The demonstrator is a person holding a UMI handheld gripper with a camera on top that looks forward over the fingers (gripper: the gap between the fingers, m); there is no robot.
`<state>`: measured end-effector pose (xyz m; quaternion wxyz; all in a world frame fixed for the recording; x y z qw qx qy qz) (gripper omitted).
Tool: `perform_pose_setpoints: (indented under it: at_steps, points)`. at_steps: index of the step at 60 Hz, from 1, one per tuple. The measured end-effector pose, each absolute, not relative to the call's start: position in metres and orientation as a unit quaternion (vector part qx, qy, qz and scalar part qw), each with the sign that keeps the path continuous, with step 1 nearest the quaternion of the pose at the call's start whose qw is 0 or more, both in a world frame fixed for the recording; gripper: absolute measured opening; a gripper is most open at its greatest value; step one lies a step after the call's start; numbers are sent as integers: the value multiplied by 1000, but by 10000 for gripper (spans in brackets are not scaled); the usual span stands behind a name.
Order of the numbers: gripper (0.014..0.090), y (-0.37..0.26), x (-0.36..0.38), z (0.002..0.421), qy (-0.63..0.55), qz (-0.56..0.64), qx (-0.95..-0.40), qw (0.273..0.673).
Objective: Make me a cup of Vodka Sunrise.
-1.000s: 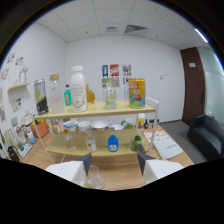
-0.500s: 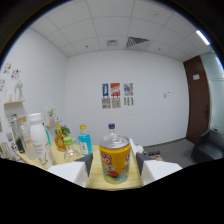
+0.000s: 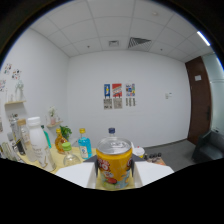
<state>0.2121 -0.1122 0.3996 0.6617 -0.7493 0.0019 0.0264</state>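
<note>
Hand-held gripper [image 3: 114,172]: both white fingers [image 3: 77,175] pressed against the sides of a yellow drink can [image 3: 114,161]; the can sits upright between them, silver top facing up, printed label toward the camera; its base is hidden below the fingers, so whether it stands on anything cannot be told.

Just beyond the can: blue cap of a bottle [image 3: 111,132] showing over its rim; a white object [image 3: 138,152] at the can's right shoulder, too small to identify.

To the left of the fingers, on a pale wooden table [image 3: 76,153]: white bottle with white cap [image 3: 35,141], nearest the table's left end; clear glass [image 3: 47,158] just beside it; blue bottle [image 3: 84,146] near the can; yellow-and-green item [image 3: 62,139] between white bottle and blue bottle; these stand close together.

Further left: wall shelf [image 3: 14,104] with small objects.

To the right of the can: open floor toward a dark door [image 3: 198,100]; back wall with posters [image 3: 118,95] well beyond.
</note>
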Motion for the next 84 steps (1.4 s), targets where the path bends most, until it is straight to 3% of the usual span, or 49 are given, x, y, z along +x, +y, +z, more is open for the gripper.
perform_pose_setpoints:
  at_steps: [8, 14, 19, 31, 38, 45, 54, 66, 75, 84]
  points:
    - [515, -144, 211, 430, 7, 22, -727, 686]
    - [514, -172, 199, 426, 18, 38, -728, 684]
    - [513, -194, 185, 395, 25, 42, -742, 668]
    - [512, -219, 153, 256, 50, 50, -798, 599]
    - [513, -224, 138, 197, 49, 40, -821, 567]
    - [515, -221, 131, 171, 22, 6, -833, 553]
    - [512, -212, 130, 176, -89, -107, -821, 554]
    - [510, -202, 126, 189, -292, -299, -748, 515]
    - [510, -199, 111, 200, -444, -419, -640, 467]
    - [513, -197, 99, 201, -551, -509, -532, 392]
